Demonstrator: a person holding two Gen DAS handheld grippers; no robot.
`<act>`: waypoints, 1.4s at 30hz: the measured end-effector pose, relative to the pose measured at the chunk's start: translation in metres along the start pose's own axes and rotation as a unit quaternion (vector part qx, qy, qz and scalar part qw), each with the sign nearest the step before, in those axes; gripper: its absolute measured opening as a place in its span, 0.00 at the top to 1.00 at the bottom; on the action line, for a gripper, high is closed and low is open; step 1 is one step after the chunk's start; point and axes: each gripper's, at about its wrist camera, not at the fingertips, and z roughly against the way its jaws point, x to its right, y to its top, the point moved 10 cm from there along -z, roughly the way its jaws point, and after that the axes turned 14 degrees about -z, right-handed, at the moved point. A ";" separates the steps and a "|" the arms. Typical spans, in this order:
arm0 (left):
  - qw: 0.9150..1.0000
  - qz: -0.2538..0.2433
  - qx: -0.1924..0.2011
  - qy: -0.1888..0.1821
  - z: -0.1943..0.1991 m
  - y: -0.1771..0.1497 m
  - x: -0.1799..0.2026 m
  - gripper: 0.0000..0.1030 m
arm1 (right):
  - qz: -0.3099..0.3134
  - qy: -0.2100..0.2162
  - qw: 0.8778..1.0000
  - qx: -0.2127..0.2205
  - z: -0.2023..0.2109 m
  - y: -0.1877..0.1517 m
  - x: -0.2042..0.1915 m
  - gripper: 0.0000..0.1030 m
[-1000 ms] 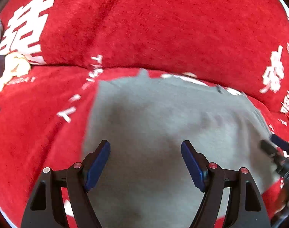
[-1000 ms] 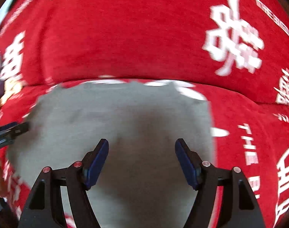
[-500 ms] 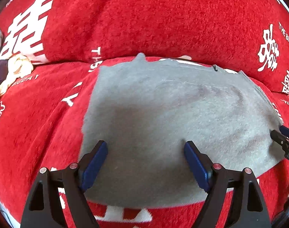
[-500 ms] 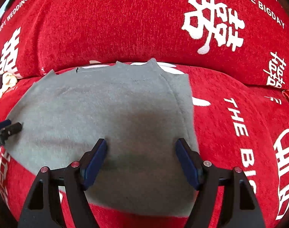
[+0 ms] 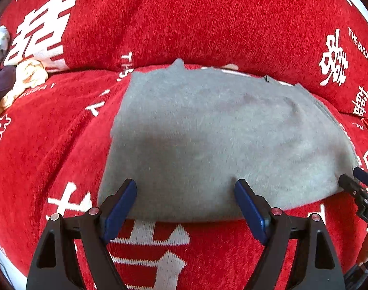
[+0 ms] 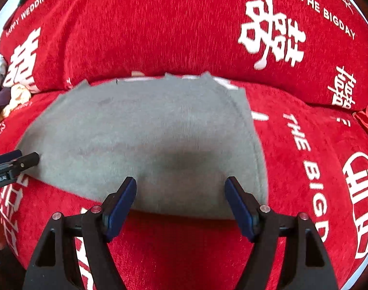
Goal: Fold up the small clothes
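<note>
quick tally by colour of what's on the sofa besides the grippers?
Grey: 1, the grey garment laid flat on the seat.
Red: 1, the red sofa cover with white print.
Pale or mixed: 1, the heap of crumpled clothes at the far left; pieces cannot be told apart.
Total: 3

Red sofa, white wedding lettering

- A red sofa seat covered in plush cloth with white characters and lettering bears everything.
- 1 grey garment lies flat on it, its far edge by the back cushion.
- A heap of crumpled clothes sits at the far left.
</note>
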 end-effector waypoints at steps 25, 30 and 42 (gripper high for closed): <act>0.976 0.138 0.036 -0.165 -0.030 0.017 -0.069 0.00 | 0.041 0.056 0.998 -0.003 0.018 -0.003 -0.062 0.24; 0.953 0.175 0.067 -0.238 -0.036 0.031 -0.076 0.00 | 0.070 0.065 0.995 -0.008 0.013 0.008 -0.087 0.24; 0.925 0.179 0.080 -0.325 -0.034 0.027 -0.056 0.73 | 0.105 0.082 0.991 -0.032 -0.018 0.036 -0.156 0.24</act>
